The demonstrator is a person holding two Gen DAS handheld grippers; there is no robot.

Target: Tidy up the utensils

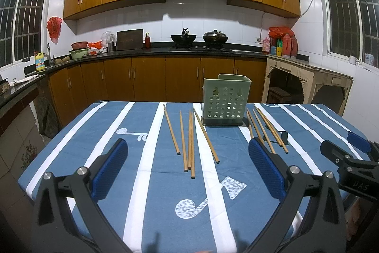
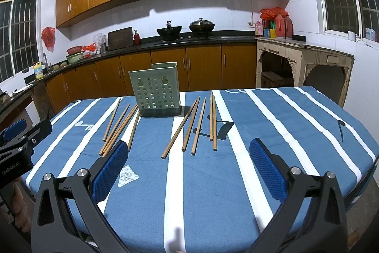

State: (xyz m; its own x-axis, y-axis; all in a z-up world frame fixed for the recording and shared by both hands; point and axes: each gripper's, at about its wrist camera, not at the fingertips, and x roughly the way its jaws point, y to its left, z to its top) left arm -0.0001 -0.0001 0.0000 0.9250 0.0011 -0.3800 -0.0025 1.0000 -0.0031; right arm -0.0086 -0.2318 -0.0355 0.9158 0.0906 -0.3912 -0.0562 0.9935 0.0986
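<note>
I hold both claws wide and empty above the near edge of the table [image 1: 71, 134]: left gripper [image 1: 188, 165], right gripper [image 2: 189, 167]. 2 loose groups of chopsticks [image 1: 189, 141] lie flat on either side of the green holder [image 1: 225, 101]. They are thin and close together, so I risk pinching 2 at once or rolling one away.

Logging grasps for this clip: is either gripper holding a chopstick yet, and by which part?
Nothing is held. The left gripper and right gripper are both open above the table; all chopsticks lie on the cloth.
</note>
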